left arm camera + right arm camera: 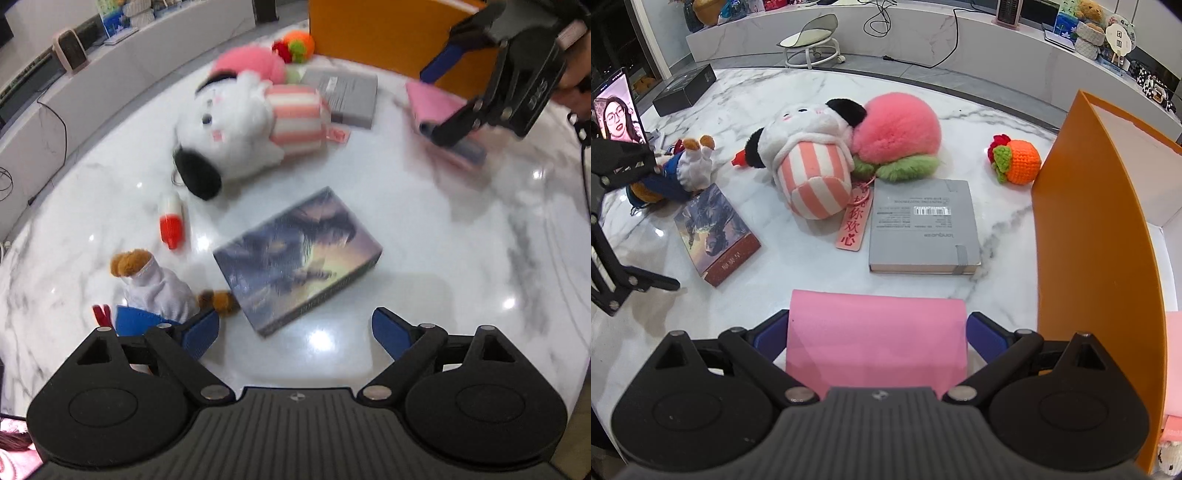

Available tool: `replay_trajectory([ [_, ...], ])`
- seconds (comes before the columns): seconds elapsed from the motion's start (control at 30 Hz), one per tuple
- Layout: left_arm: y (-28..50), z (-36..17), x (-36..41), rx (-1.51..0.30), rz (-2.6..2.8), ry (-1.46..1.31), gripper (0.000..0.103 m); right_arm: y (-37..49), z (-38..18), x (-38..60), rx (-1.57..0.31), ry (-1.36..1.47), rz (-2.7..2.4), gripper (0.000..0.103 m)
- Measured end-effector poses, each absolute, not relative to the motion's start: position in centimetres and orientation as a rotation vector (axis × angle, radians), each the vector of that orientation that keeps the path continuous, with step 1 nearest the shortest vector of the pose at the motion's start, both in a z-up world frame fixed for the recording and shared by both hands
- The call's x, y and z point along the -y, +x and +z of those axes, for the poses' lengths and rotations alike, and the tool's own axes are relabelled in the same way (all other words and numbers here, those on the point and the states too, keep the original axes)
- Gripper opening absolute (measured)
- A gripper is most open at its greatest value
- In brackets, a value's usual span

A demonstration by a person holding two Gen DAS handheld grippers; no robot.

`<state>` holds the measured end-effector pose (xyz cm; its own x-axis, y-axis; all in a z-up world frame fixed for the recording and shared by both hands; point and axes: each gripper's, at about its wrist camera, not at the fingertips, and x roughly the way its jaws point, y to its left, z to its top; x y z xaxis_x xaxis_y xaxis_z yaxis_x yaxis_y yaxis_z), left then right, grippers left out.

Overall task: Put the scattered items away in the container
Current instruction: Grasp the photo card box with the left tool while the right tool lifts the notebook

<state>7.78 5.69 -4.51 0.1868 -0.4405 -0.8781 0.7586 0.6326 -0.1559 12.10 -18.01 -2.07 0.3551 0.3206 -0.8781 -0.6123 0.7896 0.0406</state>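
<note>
My right gripper (877,328) is shut on a pink book (875,343), held above the marble table beside the orange container (1097,236); the book also shows in the left wrist view (432,99). My left gripper (295,328) is open and empty, low over the table just short of a dark picture box (295,258), with a small brown bear toy (159,284) by its left finger. A white plush dog (236,125), pink peach plush (897,129), grey notebook (923,225), crochet orange (1019,158) and red-white tube (171,221) lie scattered.
The marble table (443,266) has a curved far edge. A phone on a stand (618,110) is at the left. A black box (685,88) and a white stool (812,40) stand on the floor beyond. Pink items lie inside the container (1174,362).
</note>
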Motion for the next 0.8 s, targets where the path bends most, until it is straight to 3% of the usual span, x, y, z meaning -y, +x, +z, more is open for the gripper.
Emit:
replay_trajectory([
  [0.17, 7.3, -4.3, -6.0, -1.114, -0.929, 0.294, 0.102, 12.3, -2.0, 18.2, -1.042, -0.316, 0.602, 0.100],
  [0.33, 6.2, -3.3, -4.8, -1.003, -0.842, 0.401, 0.102, 12.4, -2.0, 18.5, -1.040, -0.316, 0.592, 0.100],
  [0.77, 7.7, -6.6, -2.6, -0.971, -0.686, 0.508, 0.102, 12.4, -1.9, 18.5, -1.042, -0.319, 0.601, 0.100],
  [0.8, 7.9, -6.5, -2.5, -0.976, -0.688, 0.488, 0.095, 12.3, -1.8, 18.5, -1.042, -0.319, 0.601, 0.100],
])
